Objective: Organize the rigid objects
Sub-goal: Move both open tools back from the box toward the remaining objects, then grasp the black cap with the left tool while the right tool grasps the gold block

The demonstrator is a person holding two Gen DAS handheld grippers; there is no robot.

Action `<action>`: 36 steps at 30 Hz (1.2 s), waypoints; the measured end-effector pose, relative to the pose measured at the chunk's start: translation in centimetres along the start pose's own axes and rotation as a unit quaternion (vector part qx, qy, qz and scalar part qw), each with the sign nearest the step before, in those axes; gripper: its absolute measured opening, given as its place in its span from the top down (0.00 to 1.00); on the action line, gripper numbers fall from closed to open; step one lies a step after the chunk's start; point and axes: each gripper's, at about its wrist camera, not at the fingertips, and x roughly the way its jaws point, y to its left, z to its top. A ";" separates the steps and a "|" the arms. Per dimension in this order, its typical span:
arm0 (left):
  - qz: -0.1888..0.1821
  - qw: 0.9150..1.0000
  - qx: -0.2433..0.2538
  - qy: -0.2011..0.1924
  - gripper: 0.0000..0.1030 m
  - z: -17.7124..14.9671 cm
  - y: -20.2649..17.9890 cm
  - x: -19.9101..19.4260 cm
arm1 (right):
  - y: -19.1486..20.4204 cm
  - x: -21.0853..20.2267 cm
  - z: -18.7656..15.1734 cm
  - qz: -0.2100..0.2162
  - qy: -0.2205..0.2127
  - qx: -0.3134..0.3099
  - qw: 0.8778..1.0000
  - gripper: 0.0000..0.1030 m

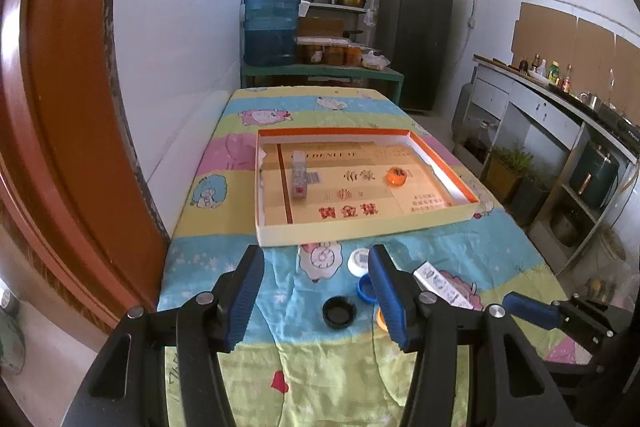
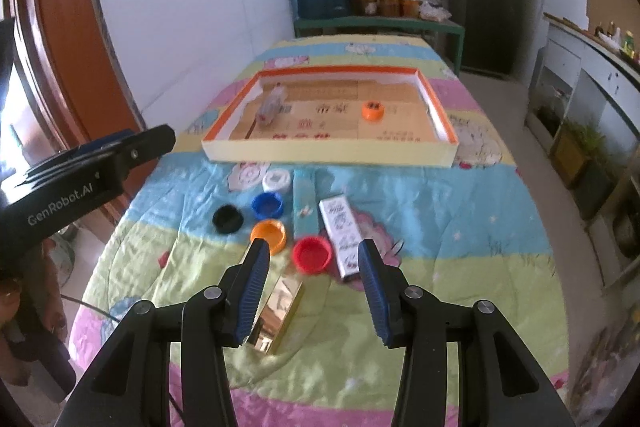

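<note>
Spread on the patterned cloth of the table (image 2: 460,227), in front of the shallow cardboard tray (image 2: 328,153), left to right: black cap (image 2: 227,219), white cap (image 2: 276,180), blue cap (image 2: 267,205), orange cap (image 2: 269,235), pale blue box (image 2: 305,205), red cap (image 2: 312,254), printed white box (image 2: 345,239). Nearest of all, a gold box (image 2: 280,311) lying flat. Already in the tray: a small patterned box (image 2: 270,107) at the left, another orange cap (image 2: 373,111) toward the right.

Probably light, all of it, and stiff. Caps likely slick-walled and apt to skate on the cloth; best pinched across the rim. Boxes likely thin card, so best taken across the narrow width with gentle pressure; glossy gold one perhaps slippery.

Left gripper (image 1: 316,297): jaws partly open, holding nothing, hovering over the black cap, blue cap peeking beside the right-hand finger.

Right gripper (image 2: 314,293): jaws about half open, empty, the red cap and the gold box in the gap ahead, neither visibly touched.
</note>
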 end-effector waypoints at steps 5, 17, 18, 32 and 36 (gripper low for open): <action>-0.007 0.999 0.017 0.034 0.47 -1.3 -0.1 2.0 | 1.1 1.5 -1.2 0.004 0.020 -0.006 1.000 0.54; -0.011 0.993 0.053 0.107 0.49 -4.3 -1.7 6.9 | 1.5 3.7 -2.8 0.014 0.053 -0.005 0.999 0.54; -0.010 0.992 0.053 0.110 0.49 -4.4 -1.7 7.2 | 1.5 3.8 -2.8 0.015 0.053 -0.005 0.998 0.54; -0.047 0.991 0.044 0.115 0.71 -4.8 -1.1 8.4 | 2.2 4.7 -3.1 0.026 0.058 -0.020 0.998 0.77; -0.054 0.992 0.036 0.110 0.71 -4.8 -0.9 8.1 | 1.8 4.6 -3.3 0.036 0.058 -0.013 0.998 0.82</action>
